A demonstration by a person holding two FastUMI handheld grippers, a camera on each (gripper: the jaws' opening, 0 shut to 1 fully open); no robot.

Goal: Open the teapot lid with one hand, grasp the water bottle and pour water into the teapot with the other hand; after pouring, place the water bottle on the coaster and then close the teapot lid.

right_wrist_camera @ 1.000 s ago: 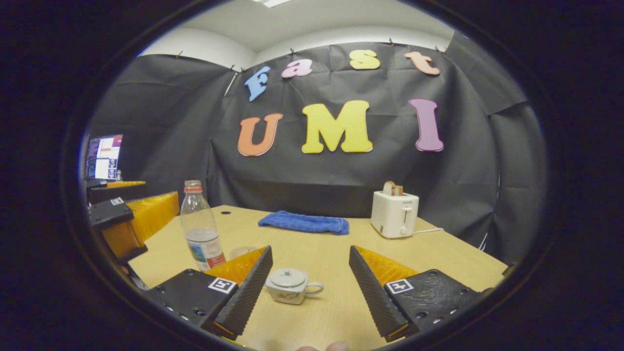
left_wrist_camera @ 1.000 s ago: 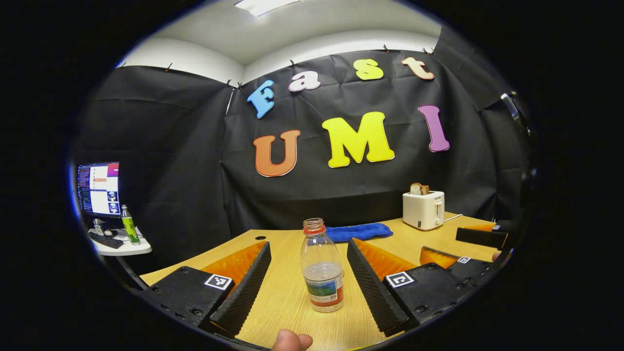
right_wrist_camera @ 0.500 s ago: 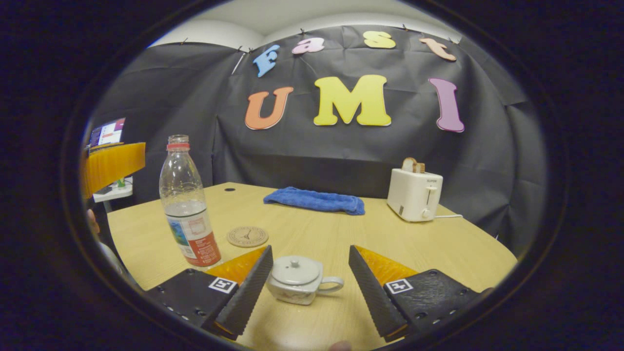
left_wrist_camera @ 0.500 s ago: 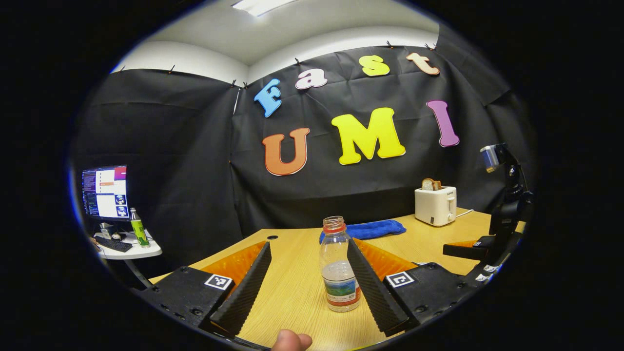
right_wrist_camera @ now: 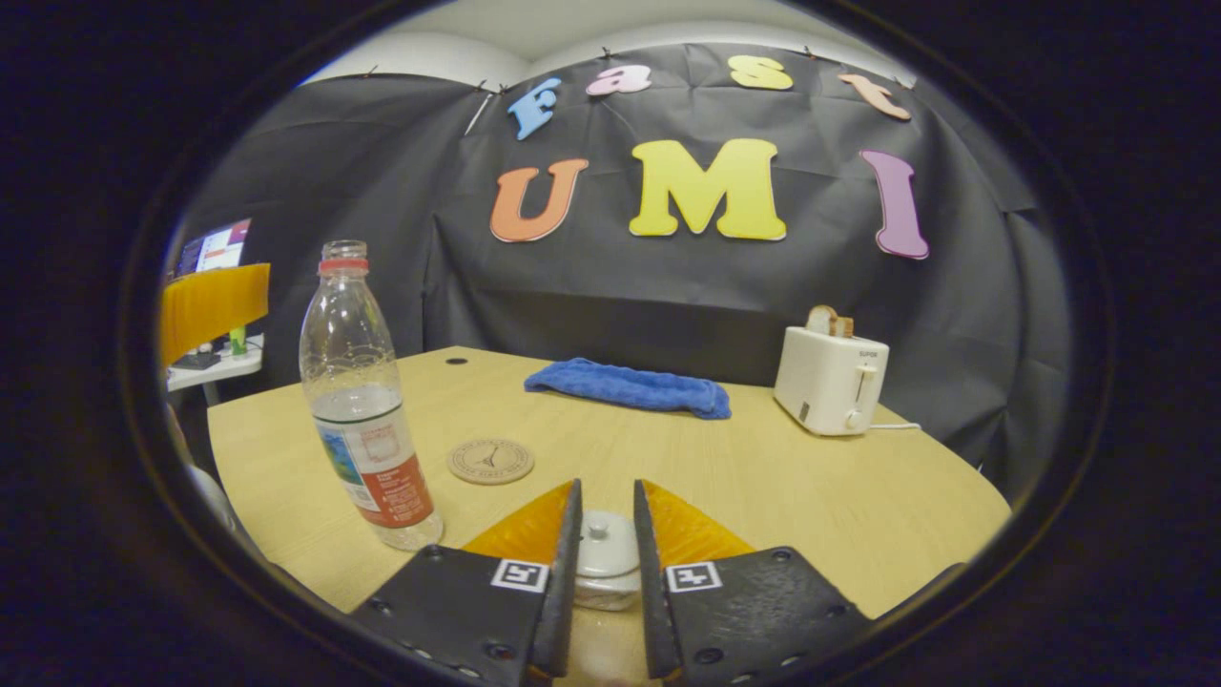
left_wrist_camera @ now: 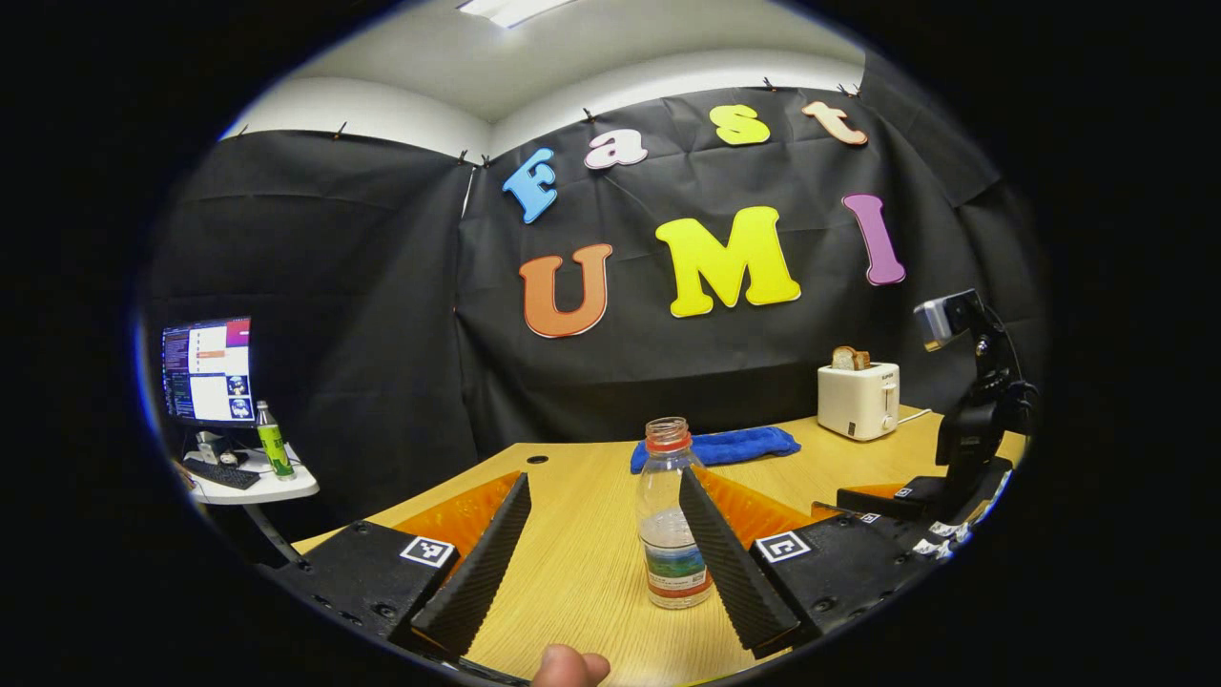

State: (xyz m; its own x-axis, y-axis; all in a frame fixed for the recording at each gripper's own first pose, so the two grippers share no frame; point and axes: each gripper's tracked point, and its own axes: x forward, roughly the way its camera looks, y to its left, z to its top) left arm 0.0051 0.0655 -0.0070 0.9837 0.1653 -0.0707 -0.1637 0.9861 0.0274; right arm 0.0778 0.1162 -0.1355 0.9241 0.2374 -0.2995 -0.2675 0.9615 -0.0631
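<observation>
A clear water bottle (left_wrist_camera: 671, 520) with a red neck ring and no cap stands on the wooden table (left_wrist_camera: 582, 582). My left gripper (left_wrist_camera: 604, 477) is open around it, and the bottle stands close to the right-hand finger (left_wrist_camera: 730, 563). In the right gripper view the bottle (right_wrist_camera: 367, 401) is at the left, with a round coaster (right_wrist_camera: 490, 461) beside it. The small white teapot (right_wrist_camera: 604, 582) sits under my right gripper (right_wrist_camera: 606, 489). Its jaws have narrowed to a slim gap around the lid knob (right_wrist_camera: 599, 524), with a little lid showing on either side.
A blue towel (right_wrist_camera: 630, 386) and a white toaster (right_wrist_camera: 830, 382) holding bread stand at the back of the table. A side table (left_wrist_camera: 250, 489) with a monitor (left_wrist_camera: 208, 370) and a green bottle (left_wrist_camera: 274, 448) is off to the left. A thumb (left_wrist_camera: 569, 665) shows at the bottom edge.
My right gripper came lower over the teapot and its jaws went from wide apart to a narrow gap around the lid knob. The left gripper shifted slightly left, staying open; the bottle stands nearer its right-hand finger.
</observation>
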